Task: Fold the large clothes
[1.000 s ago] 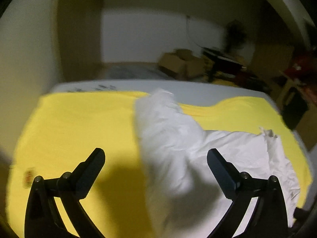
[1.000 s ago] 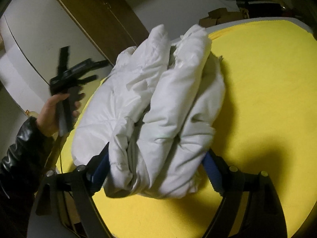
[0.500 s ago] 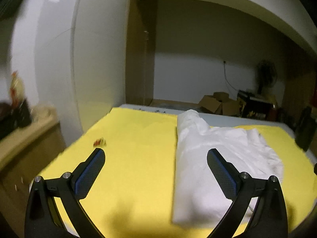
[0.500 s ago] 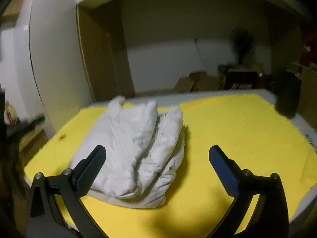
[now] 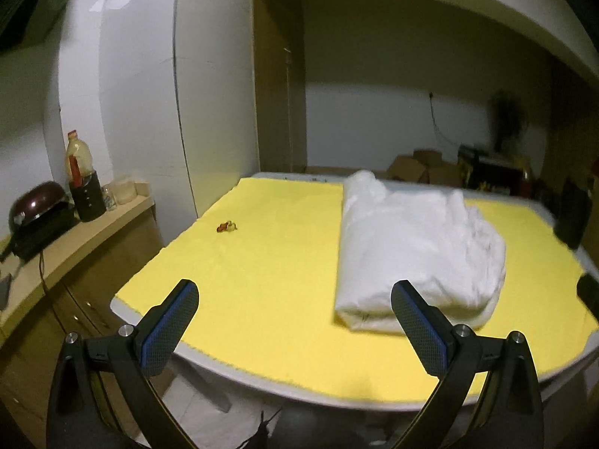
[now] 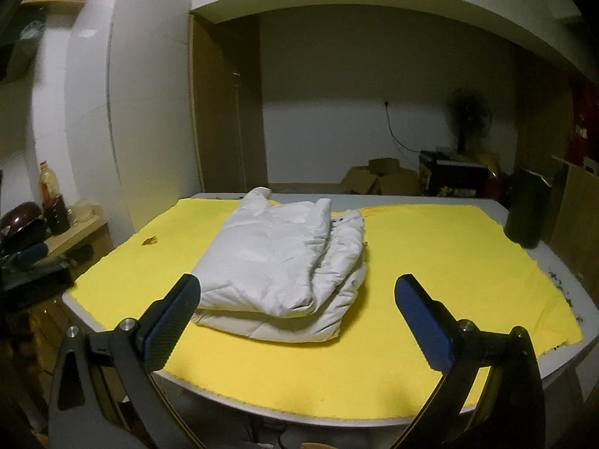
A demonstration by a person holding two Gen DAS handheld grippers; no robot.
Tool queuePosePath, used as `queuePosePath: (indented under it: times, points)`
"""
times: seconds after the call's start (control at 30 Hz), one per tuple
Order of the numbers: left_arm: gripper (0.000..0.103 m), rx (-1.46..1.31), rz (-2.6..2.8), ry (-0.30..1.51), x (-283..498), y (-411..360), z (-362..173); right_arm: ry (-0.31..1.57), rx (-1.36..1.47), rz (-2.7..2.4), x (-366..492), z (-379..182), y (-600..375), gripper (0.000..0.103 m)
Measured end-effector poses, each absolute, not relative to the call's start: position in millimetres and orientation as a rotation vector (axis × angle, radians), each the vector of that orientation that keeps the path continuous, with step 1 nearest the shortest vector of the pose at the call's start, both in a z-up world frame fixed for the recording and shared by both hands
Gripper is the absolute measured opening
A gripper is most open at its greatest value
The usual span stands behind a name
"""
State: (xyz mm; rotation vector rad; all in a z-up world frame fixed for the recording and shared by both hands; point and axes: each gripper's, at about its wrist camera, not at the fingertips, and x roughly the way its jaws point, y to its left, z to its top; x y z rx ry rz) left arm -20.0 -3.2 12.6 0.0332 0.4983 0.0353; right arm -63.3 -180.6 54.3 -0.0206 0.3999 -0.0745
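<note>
A white padded jacket lies folded in a thick stack on the yellow cloth that covers the table. It also shows in the left wrist view, right of centre on the yellow cloth. My left gripper is open and empty, held back over the table's near edge. My right gripper is open and empty, in front of the jacket and apart from it.
A small orange scrap lies on the cloth at the left. A wooden counter with a bottle and a dark pot stands left of the table. A black cylinder stands at the table's right edge. Cardboard boxes sit behind.
My right gripper has let go of the jacket and both grippers have pulled back from the table. The jacket now lies folded on the cloth.
</note>
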Motion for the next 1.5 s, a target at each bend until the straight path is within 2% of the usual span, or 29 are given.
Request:
queuePosePath:
  times: [0.4,1.5]
  points:
    - [0.103,0.037,0.013,0.601,-8.5,-10.1,-11.9,0.429,-0.059,-0.098,-68.4,33.1,-161.6,0.103]
    - [0.103,0.048,-0.013,0.635,-8.2,-12.4,-17.7,0.445,-0.083,-0.056,-65.8,22.9,-148.4,0.103]
